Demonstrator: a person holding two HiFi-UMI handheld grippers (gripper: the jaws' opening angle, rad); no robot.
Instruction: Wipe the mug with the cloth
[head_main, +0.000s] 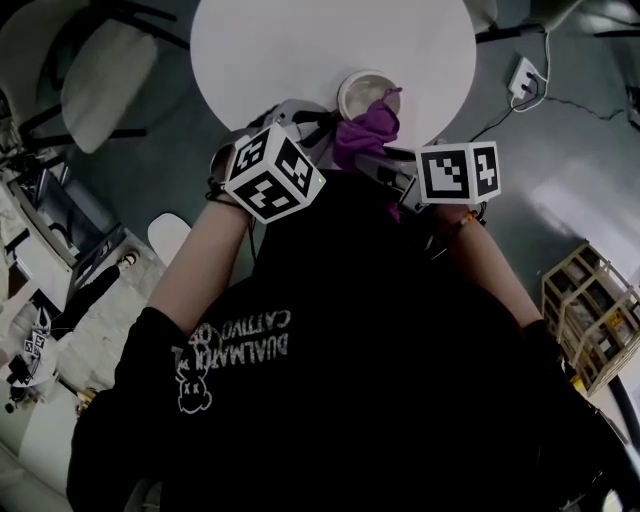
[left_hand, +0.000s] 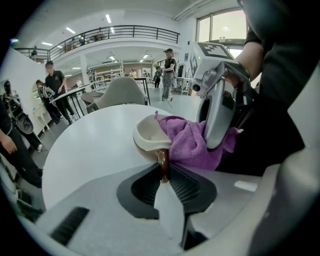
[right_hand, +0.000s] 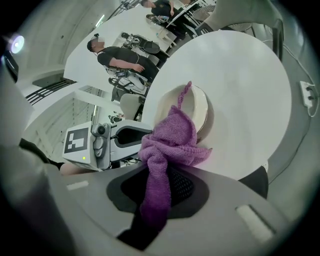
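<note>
A cream mug (head_main: 366, 93) stands near the front edge of the round white table (head_main: 300, 50). My left gripper (left_hand: 163, 172) is shut on its brown handle (left_hand: 162, 164), with the mug's cream rim (left_hand: 147, 136) just beyond the jaws. A purple cloth (right_hand: 172, 137) is bunched against the mug's (right_hand: 201, 107) rim and side, and a strand of it runs down between the jaws of my right gripper (right_hand: 159, 180), which is shut on it. In the head view the cloth (head_main: 365, 132) lies between the two marker cubes (head_main: 272, 172) (head_main: 458, 172).
A pale chair (head_main: 100, 70) stands left of the table. A power strip (head_main: 524, 75) with a cable lies on the floor at the right, and a wooden crate (head_main: 590, 310) is further right. Several people (left_hand: 55, 85) stand in the hall beyond the table.
</note>
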